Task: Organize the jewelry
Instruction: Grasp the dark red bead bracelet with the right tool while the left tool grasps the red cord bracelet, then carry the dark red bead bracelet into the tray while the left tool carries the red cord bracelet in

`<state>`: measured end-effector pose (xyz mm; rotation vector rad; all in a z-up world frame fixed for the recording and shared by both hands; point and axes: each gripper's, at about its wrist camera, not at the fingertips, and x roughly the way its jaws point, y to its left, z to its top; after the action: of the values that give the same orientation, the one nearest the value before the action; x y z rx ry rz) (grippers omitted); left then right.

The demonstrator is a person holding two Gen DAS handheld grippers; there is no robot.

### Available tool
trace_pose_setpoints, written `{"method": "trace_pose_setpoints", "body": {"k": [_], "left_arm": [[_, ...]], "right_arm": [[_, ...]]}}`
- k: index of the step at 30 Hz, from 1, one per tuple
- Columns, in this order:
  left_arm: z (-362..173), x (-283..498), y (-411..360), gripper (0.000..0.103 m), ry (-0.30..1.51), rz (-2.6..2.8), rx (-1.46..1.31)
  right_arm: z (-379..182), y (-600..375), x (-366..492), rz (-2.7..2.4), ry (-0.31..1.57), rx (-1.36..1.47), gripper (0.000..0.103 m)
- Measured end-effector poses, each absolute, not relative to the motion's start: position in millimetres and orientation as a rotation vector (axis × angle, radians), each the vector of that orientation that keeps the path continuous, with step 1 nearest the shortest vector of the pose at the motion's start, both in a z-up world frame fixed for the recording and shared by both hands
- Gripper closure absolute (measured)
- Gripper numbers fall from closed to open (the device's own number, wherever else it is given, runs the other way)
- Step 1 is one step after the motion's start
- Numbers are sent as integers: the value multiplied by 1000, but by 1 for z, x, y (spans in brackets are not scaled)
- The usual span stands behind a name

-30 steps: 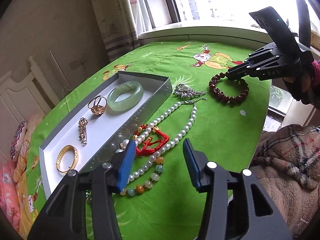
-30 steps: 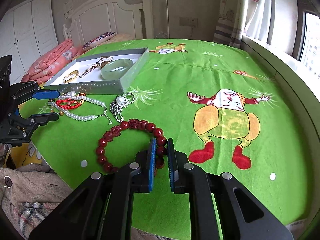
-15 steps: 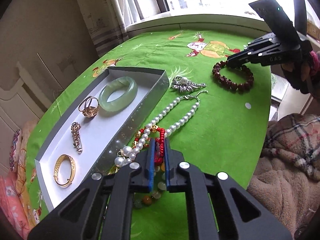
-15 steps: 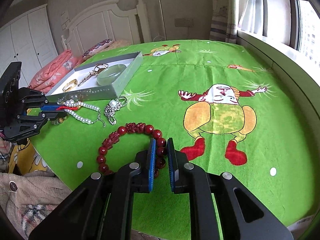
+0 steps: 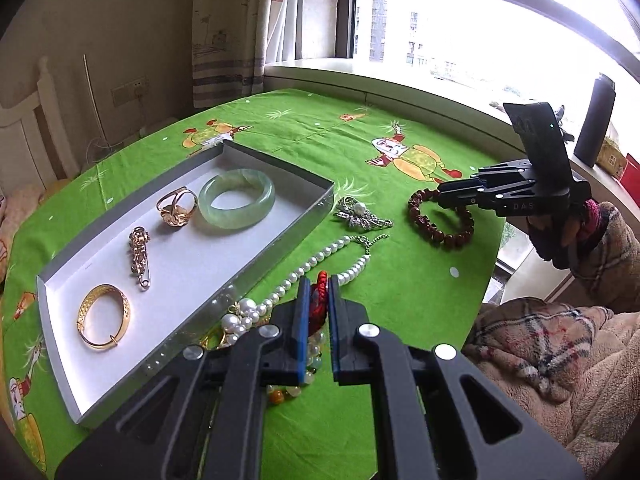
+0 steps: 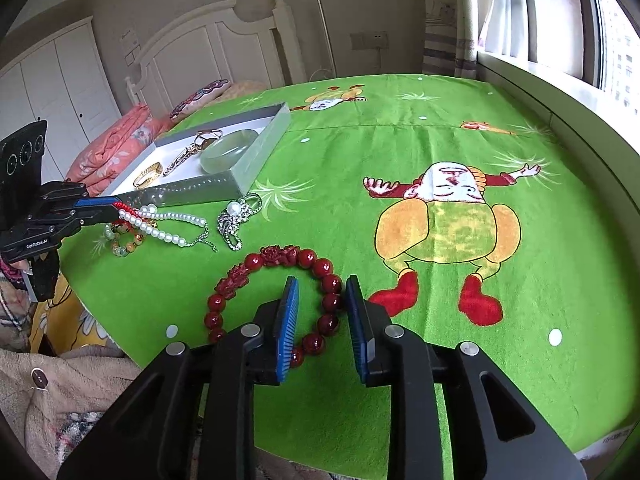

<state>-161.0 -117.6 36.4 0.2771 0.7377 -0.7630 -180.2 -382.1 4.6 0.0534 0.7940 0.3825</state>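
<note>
Now we are clamping the left hand-held gripper point(image 5: 318, 312) on the red cord point(image 5: 319, 300), while the right hand-held gripper point(image 6: 322, 308), just opening, is seemingly releasing the beads point(image 6: 276, 256).

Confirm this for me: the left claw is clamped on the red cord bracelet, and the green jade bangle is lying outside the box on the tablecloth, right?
Not quite. The left claw is clamped on the red cord bracelet, but the green jade bangle lies inside the box, as the left wrist view shows.
</note>
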Motion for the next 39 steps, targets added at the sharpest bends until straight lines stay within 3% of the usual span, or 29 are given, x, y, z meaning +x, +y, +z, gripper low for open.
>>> {"method": "trace_pose_setpoints", "body": {"k": [13, 26, 29, 39], "left_arm": [[7, -155, -104, 93, 876, -814, 137], [57, -153, -83, 97, 726, -786, -33], [55, -155, -85, 97, 725, -776, -26], [64, -155, -79, 97, 683, -767, -46]], "right_arm": [[4, -383, -182, 385, 792, 45, 78], [4, -381, -186, 382, 788, 0, 78], [5, -376, -187, 359, 781, -41, 91], [40, -372, -200, 344, 641, -45, 91]]}}
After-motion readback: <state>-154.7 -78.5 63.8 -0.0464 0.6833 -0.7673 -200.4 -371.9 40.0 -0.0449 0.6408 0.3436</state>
